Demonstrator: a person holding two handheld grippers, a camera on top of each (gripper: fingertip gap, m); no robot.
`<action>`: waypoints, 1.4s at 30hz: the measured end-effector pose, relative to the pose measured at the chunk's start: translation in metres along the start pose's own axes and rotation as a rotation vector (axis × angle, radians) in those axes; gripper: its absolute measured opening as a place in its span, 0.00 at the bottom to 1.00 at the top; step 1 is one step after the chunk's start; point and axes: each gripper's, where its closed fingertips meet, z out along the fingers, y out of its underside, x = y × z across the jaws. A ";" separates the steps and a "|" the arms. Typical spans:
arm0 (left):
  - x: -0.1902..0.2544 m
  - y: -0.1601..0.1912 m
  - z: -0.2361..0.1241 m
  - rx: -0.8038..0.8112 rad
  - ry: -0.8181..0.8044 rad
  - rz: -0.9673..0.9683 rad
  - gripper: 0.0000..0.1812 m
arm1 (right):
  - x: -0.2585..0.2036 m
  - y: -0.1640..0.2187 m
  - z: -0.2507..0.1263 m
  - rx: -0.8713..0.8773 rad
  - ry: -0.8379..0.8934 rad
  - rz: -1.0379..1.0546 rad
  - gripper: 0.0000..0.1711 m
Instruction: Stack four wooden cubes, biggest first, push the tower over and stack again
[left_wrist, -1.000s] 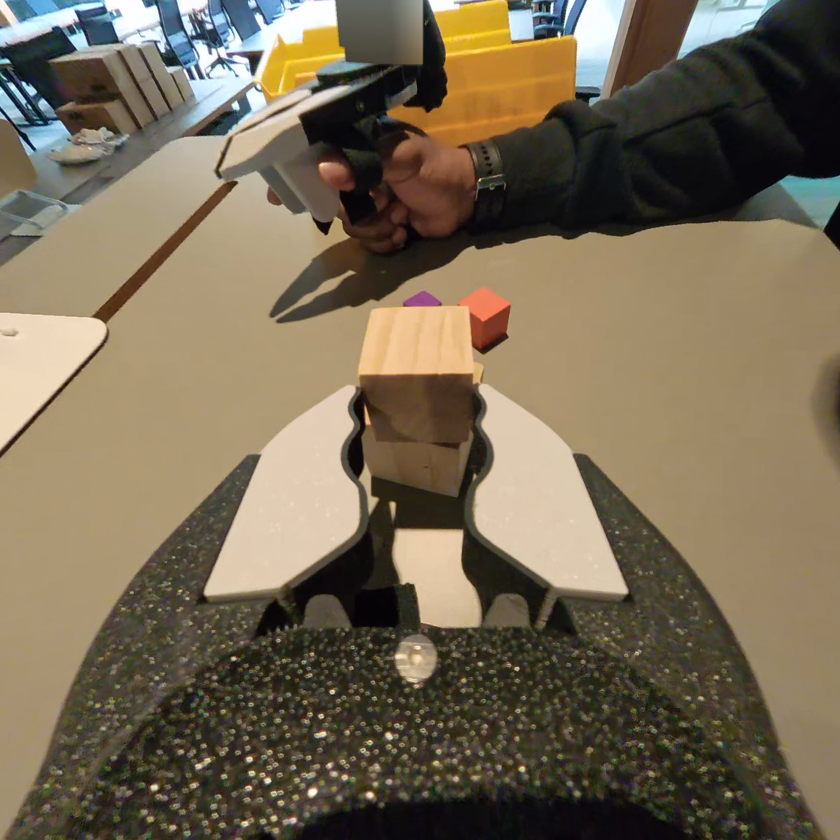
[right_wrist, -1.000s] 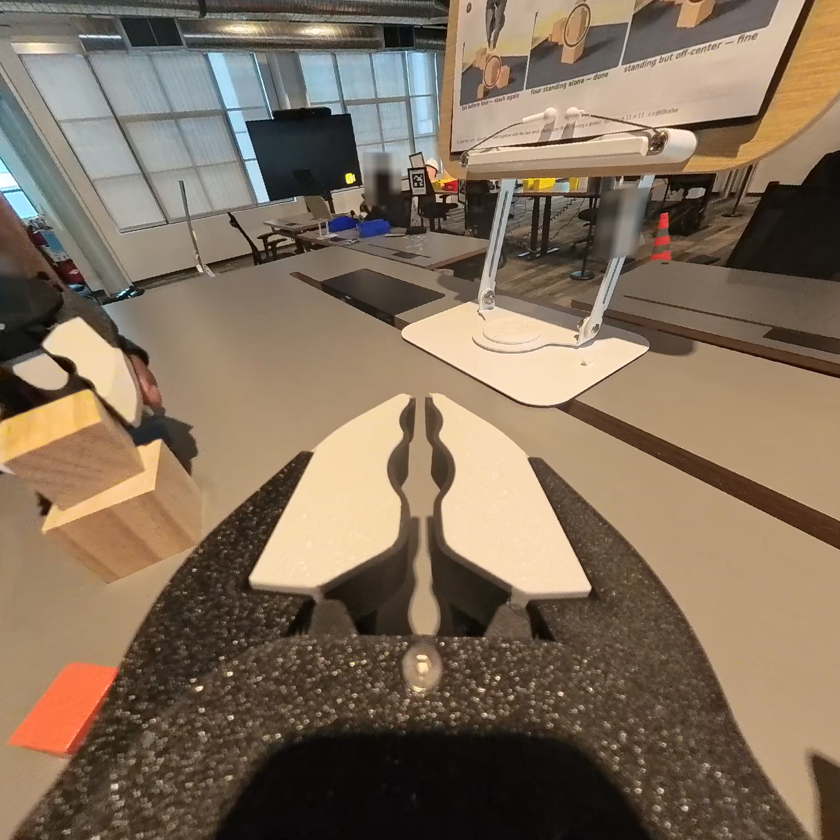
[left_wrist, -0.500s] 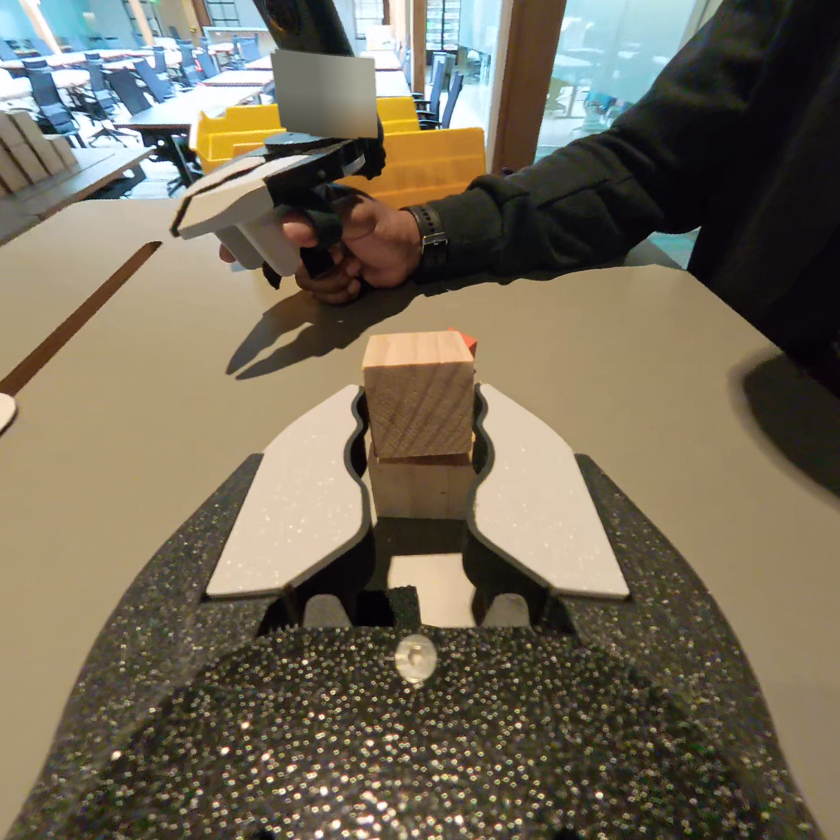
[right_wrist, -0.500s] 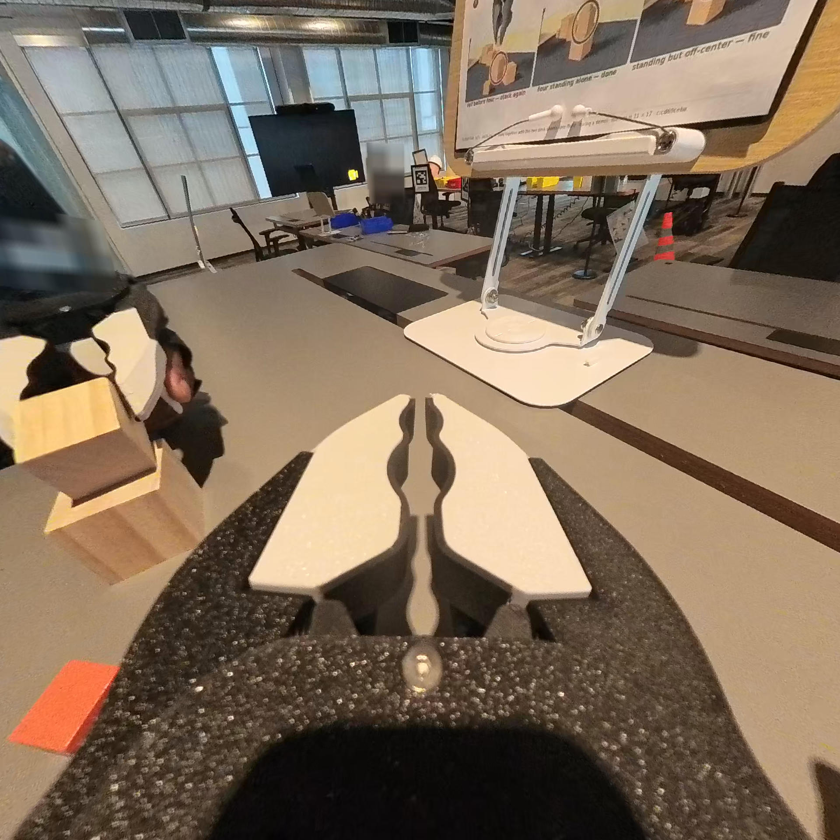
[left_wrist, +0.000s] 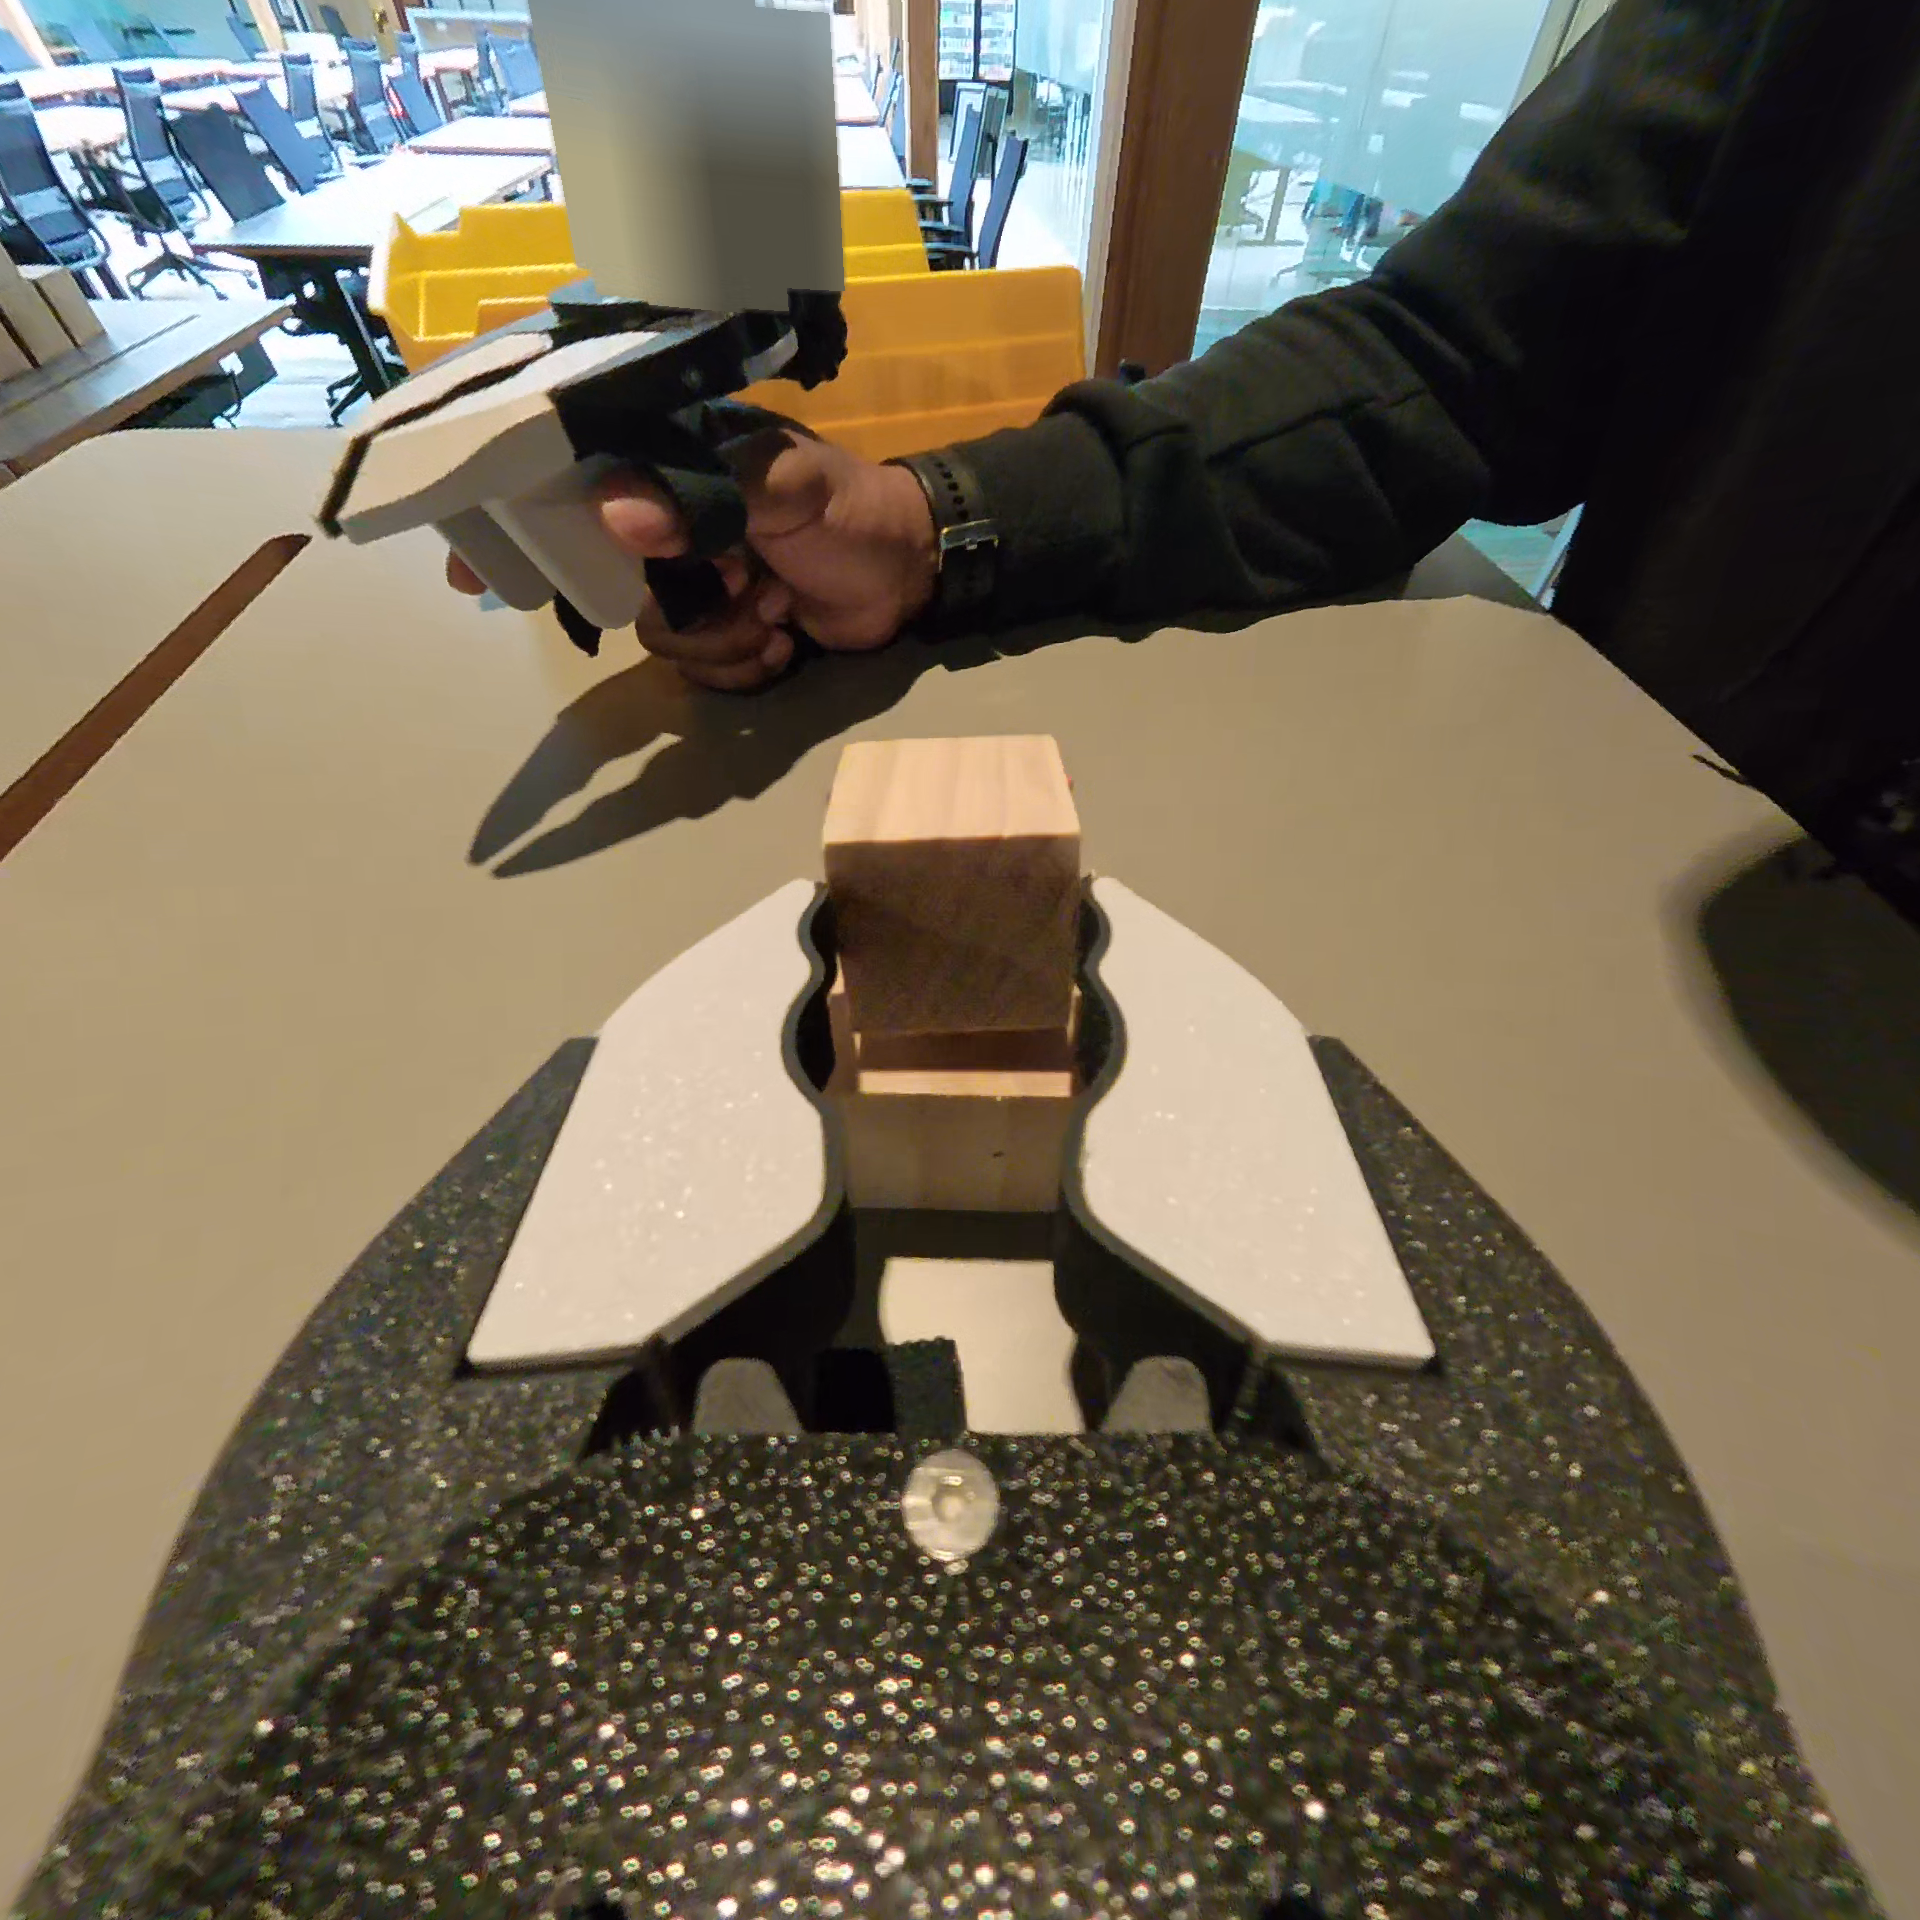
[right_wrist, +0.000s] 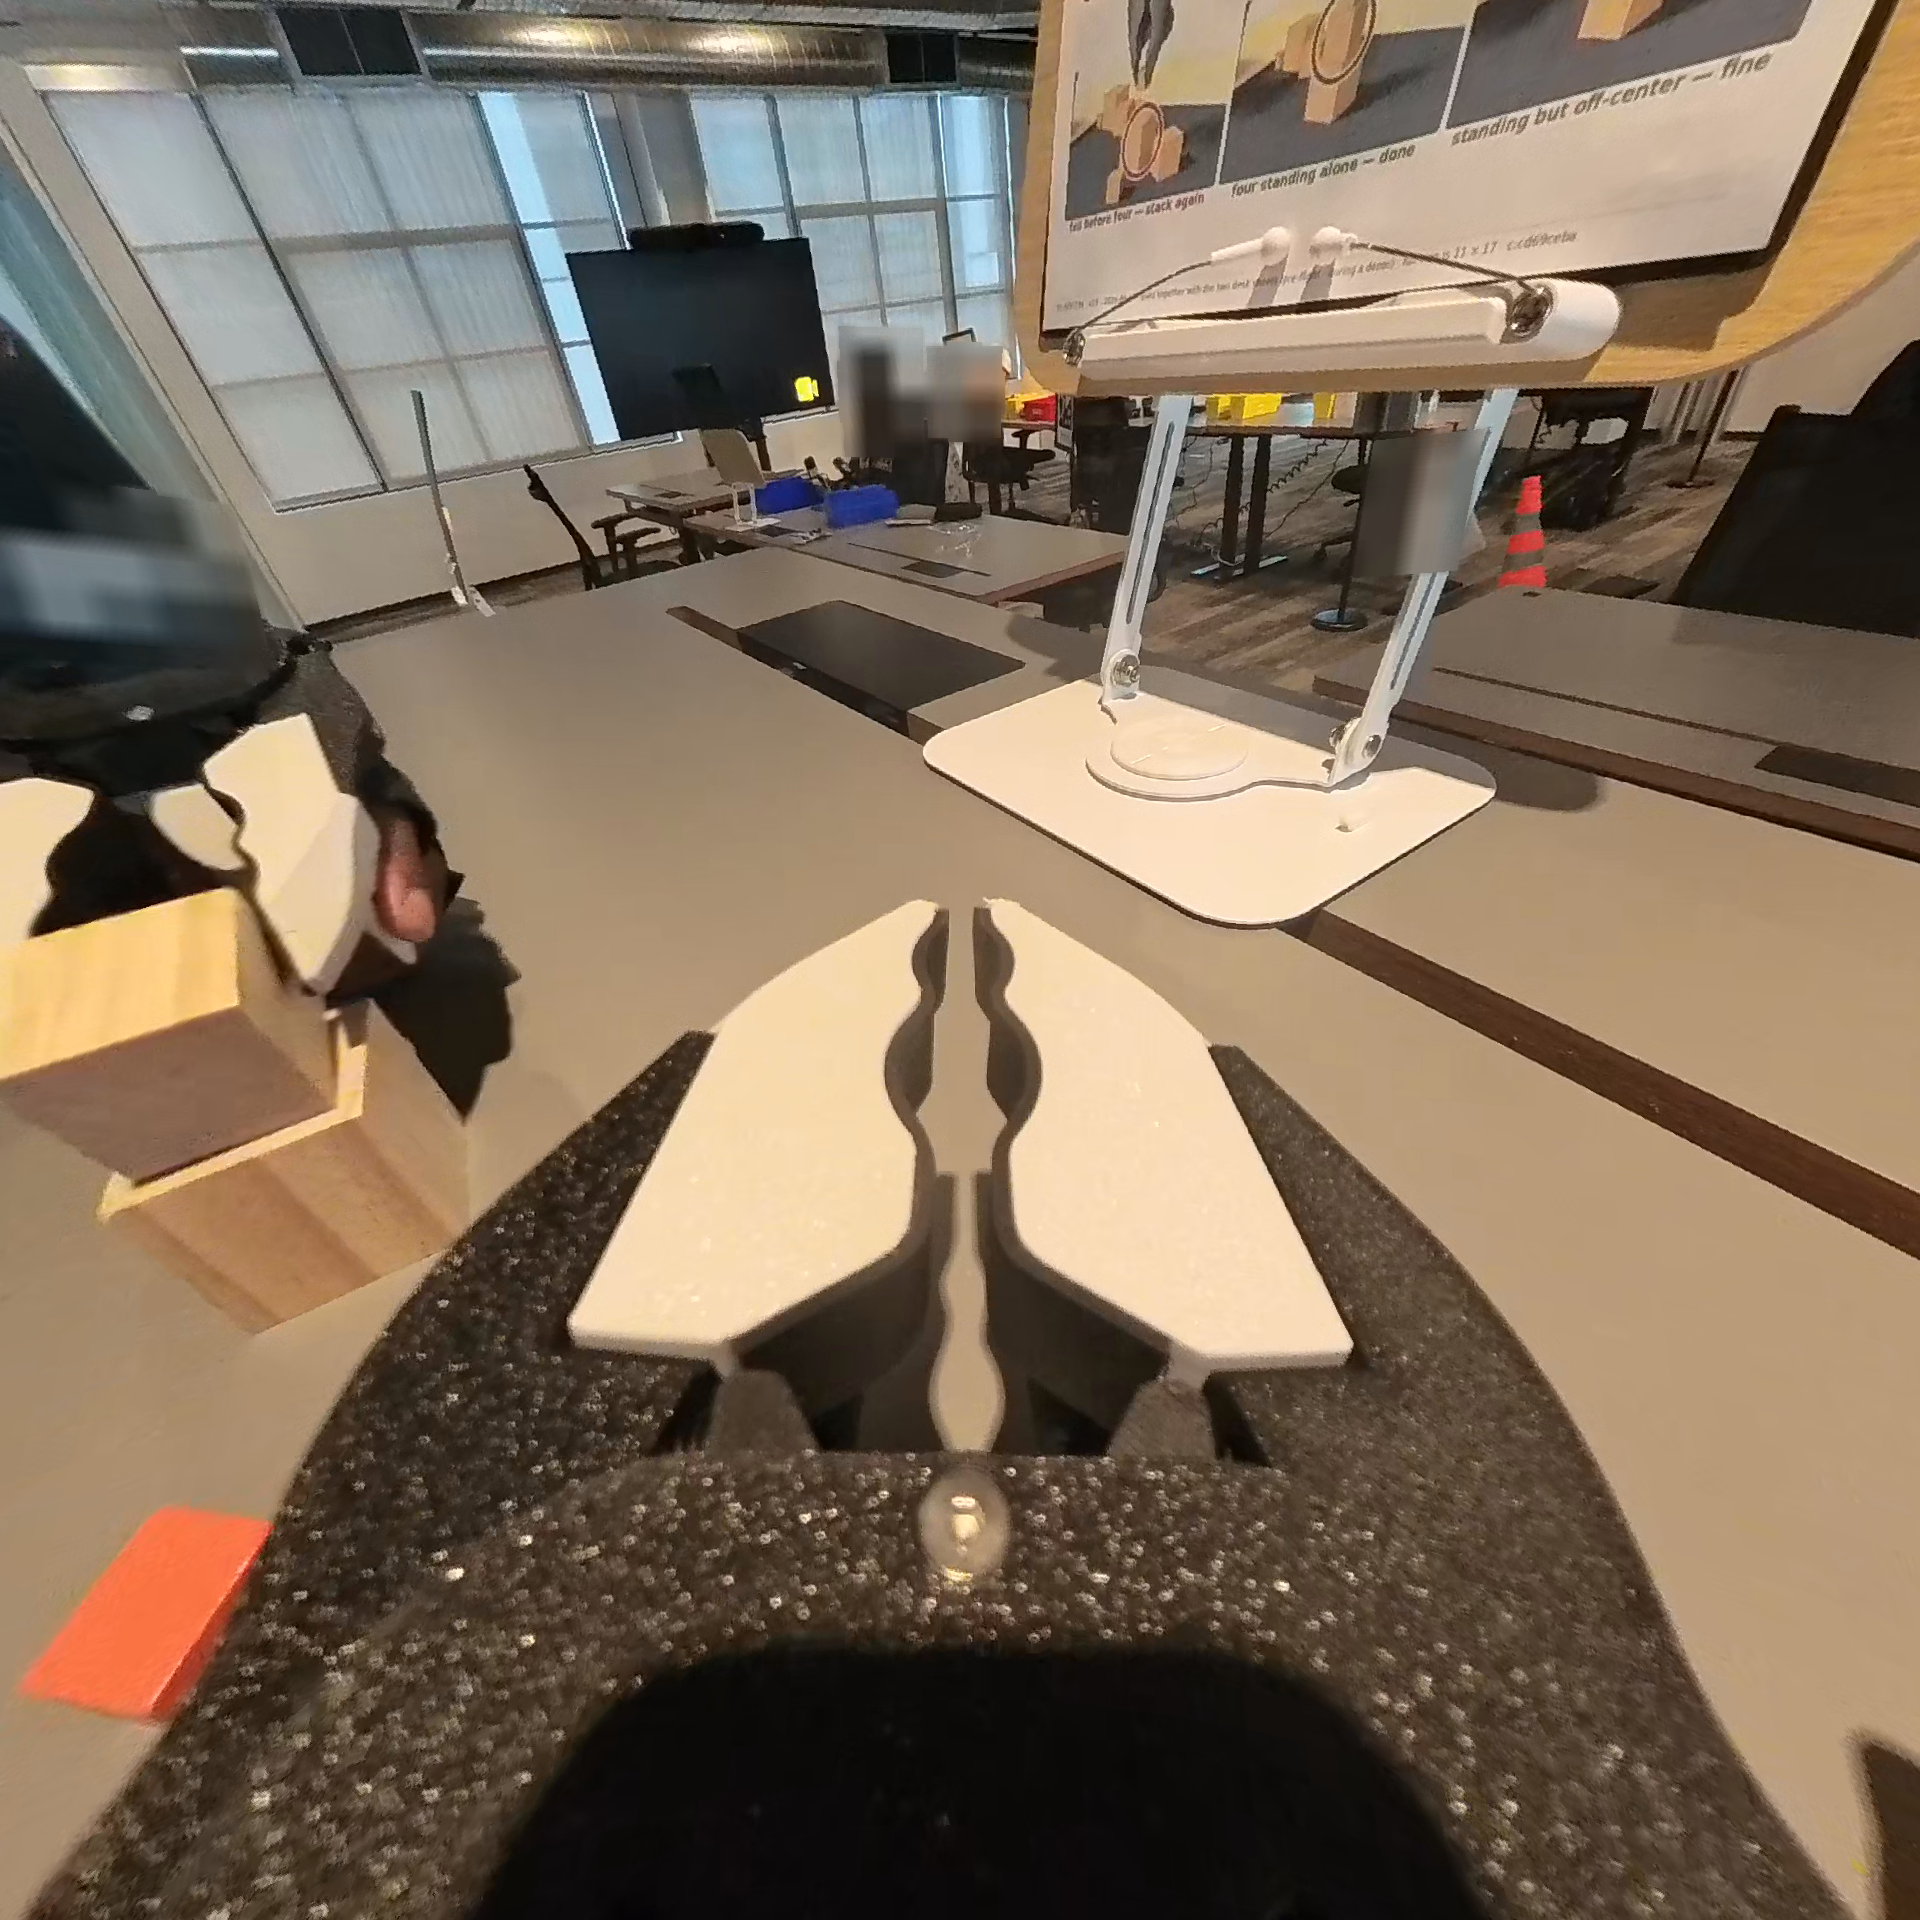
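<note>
In the left wrist view my left gripper is shut on a pale wooden cube. It holds the cube squarely over a larger wooden cube that stands on the grey table. I cannot tell whether the two touch. The right wrist view shows the same pair at the left: the held cube, the larger cube and a left finger. My right gripper is shut and empty above the table, to the right of the stack. It also shows in the left wrist view.
An orange cube lies on the table near the right gripper's body. A white stand base with a raised board sits ahead of the right gripper. Yellow bins stand beyond the table's far edge. A person's sleeve reaches in from the right.
My left gripper has swung round and squared its cube over the larger cube, no longer twisted. The orange and purple cubes have slipped from the left view. The right gripper stays shut.
</note>
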 end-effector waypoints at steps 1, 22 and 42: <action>-0.002 0.002 0.000 -0.012 -0.008 -0.011 0.24 | 0.000 0.000 0.000 0.000 0.000 -0.001 0.02; 0.000 0.009 -0.002 -0.056 -0.003 -0.036 0.24 | -0.001 -0.001 -0.001 0.003 -0.001 -0.003 0.02; 0.000 0.010 -0.003 -0.062 -0.025 0.002 0.24 | 0.000 0.000 0.000 0.001 -0.005 0.005 0.03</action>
